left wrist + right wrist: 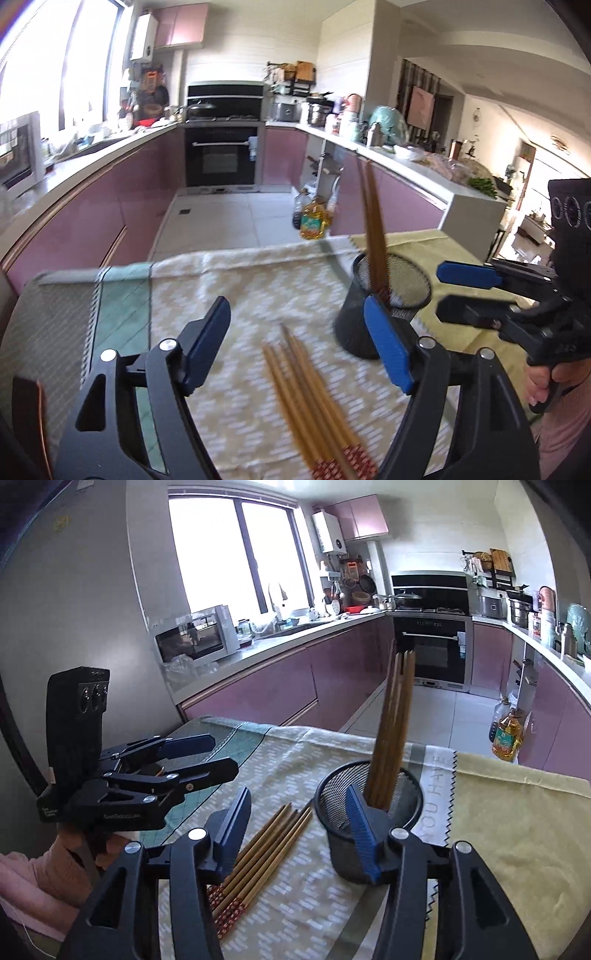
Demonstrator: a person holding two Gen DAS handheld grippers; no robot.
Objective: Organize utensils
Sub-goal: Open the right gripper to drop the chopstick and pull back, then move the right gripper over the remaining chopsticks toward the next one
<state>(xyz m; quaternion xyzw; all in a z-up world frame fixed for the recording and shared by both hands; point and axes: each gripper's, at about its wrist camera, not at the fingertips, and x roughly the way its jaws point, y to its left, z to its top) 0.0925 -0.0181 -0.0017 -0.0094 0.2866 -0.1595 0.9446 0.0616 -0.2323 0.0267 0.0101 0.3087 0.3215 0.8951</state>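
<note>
Several chopsticks (393, 731) stand upright in the mesh cup (369, 827); more chopsticks (314, 406) lie flat; both claws (295, 343) (295, 830) gape empty.

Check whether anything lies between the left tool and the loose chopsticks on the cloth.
Nothing visible does. The left tool is open with the loose chopsticks lying directly below its gap on the cloth. The mesh holder stands off to the side.
</note>
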